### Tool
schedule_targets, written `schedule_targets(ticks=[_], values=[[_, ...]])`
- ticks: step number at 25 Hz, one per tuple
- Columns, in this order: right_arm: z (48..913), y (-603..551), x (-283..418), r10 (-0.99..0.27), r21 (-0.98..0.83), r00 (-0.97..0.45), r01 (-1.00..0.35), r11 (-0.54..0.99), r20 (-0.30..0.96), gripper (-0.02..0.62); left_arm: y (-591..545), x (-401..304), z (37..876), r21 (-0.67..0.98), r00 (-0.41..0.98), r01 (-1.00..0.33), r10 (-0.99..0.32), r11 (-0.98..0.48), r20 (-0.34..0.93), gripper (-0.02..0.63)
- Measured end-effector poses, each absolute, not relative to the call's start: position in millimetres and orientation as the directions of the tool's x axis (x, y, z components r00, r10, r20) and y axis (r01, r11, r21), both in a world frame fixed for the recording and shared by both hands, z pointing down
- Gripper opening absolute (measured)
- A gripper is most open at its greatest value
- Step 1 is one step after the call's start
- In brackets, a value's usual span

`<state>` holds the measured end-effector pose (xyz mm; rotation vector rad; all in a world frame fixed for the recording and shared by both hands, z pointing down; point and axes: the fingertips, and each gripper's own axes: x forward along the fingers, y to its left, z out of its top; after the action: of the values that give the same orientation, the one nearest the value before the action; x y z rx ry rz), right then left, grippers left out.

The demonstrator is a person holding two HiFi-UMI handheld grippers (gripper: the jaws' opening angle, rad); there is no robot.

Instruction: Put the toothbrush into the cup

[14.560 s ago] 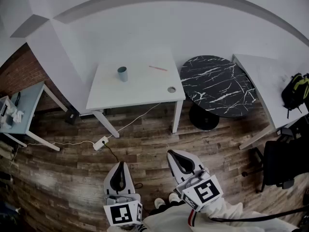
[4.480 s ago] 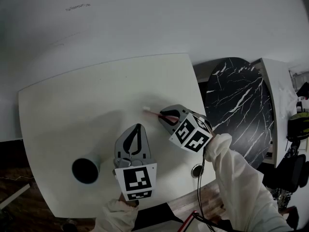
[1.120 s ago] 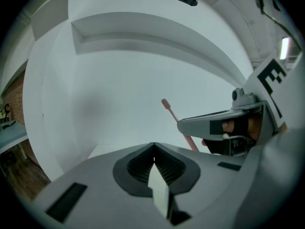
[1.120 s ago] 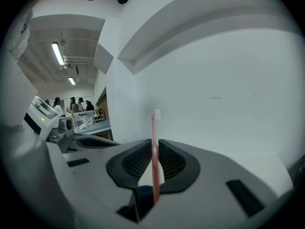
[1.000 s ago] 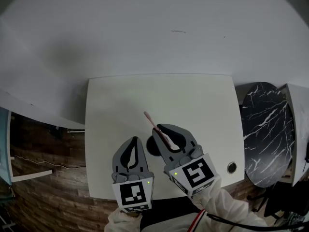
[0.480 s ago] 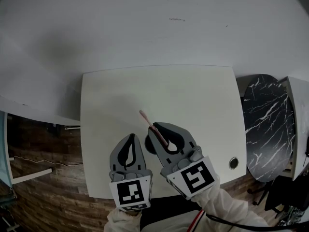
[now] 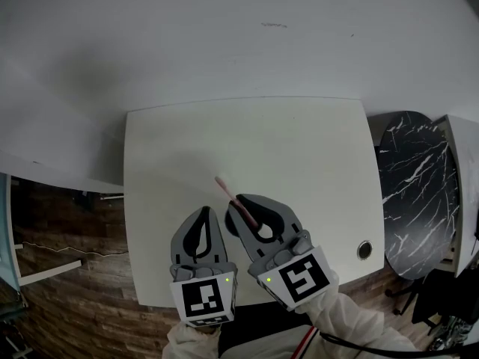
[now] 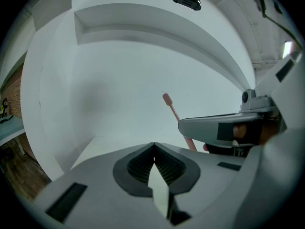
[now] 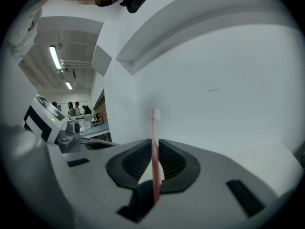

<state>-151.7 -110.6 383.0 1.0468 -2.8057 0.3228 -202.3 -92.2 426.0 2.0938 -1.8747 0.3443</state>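
My right gripper [image 7: 239,202] [image 9: 153,143] is shut on a pink toothbrush [image 7: 228,193] [image 9: 154,149], which stands nearly upright with its white bristle head [image 9: 156,113] on top. The handle runs down between the jaws into the dark mouth of the cup [image 9: 141,194]. In the head view the cup [image 7: 233,227] is only a dark patch between the two grippers, mostly hidden under the right one. My left gripper [image 7: 206,212] [image 8: 153,145] hangs close beside the cup's left, shut with nothing in it. The left gripper view shows the toothbrush [image 8: 172,110] rising above the right gripper.
All this is over the near middle of a square white table [image 7: 299,148] against a white wall. A round cable hole [image 7: 364,250] sits at the table's near right corner. A black marble round table [image 7: 419,193] stands to the right, and wooden floor [image 7: 67,275] lies to the left.
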Motion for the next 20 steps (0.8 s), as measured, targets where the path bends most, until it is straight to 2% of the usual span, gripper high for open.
schedule_targets(ticks=[20], values=[[409.3,-105.4,-133.1,-0.677,-0.098,-0.693,-0.714,0.694,0.247,0.051,-91.8,-188.7,443.6,0.074,0.154,-0.988,-0.909,-0.136,0.388,0.009]])
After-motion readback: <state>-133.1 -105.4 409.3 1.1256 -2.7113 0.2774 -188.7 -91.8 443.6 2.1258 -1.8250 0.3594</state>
